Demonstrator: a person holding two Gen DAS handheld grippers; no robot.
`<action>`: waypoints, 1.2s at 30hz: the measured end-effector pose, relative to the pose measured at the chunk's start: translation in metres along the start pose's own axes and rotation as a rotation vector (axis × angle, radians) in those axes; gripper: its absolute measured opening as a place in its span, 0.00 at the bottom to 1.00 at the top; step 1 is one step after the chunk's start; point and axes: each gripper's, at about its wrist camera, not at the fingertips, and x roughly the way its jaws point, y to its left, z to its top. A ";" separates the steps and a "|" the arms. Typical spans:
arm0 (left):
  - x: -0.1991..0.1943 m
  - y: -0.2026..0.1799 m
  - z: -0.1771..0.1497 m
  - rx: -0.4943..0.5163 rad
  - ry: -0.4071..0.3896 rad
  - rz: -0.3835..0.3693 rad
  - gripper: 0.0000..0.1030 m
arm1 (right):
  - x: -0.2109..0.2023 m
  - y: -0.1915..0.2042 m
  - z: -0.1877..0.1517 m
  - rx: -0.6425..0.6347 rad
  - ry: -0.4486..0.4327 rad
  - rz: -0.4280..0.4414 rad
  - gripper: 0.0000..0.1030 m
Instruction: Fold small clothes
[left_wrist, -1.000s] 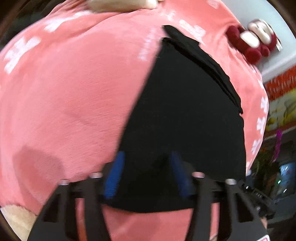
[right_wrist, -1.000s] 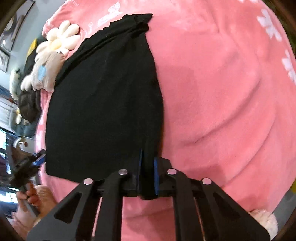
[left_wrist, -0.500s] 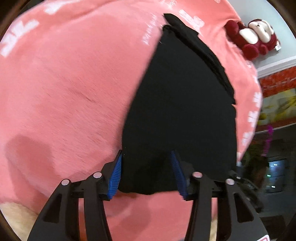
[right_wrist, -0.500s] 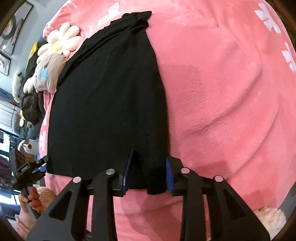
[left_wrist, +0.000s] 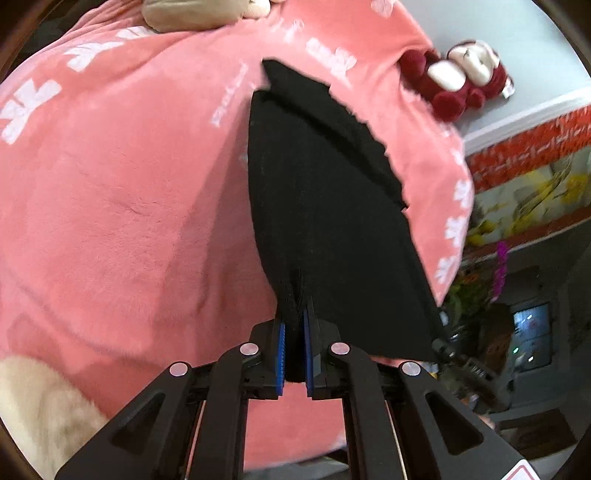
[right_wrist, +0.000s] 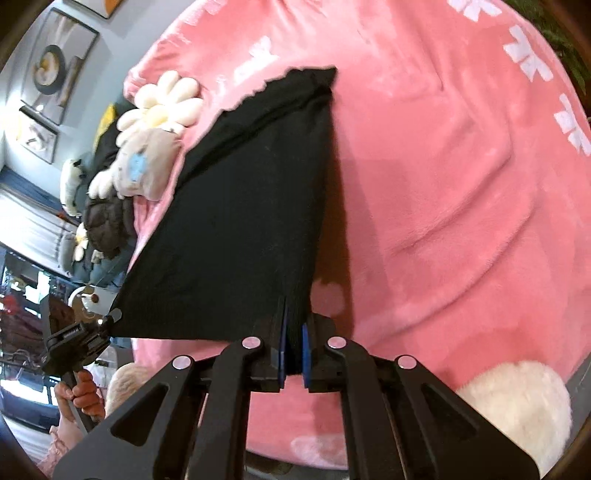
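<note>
Over the pink blanket (left_wrist: 110, 192), my left gripper (left_wrist: 294, 347) clenched one near corner of the black garment (left_wrist: 325, 221), my right gripper (right_wrist: 292, 350) clenched the other, cloth lifted between them, flower plush (right_wrist: 162, 107) beyond.

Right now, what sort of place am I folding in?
Probably a home bedroom or living room: a soft pink fleece blanket as the work surface, plush flower-shaped toys beside it, and framed pictures on the grey wall.

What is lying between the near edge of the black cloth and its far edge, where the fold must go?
Nothing visible. Both the left gripper and right gripper are shut on the black cloth. Its surface up to the far edge is bare. The flower plush lies beside it on the pink blanket.
</note>
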 end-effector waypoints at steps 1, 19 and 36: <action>-0.011 -0.002 -0.002 -0.007 -0.008 -0.014 0.05 | -0.008 0.003 -0.003 -0.007 -0.001 0.005 0.04; -0.114 -0.034 -0.068 -0.013 0.000 -0.015 0.05 | -0.105 0.031 -0.065 -0.075 0.027 0.037 0.04; 0.074 -0.072 0.191 0.154 -0.155 0.495 0.44 | 0.075 0.036 0.197 -0.144 -0.181 -0.246 0.24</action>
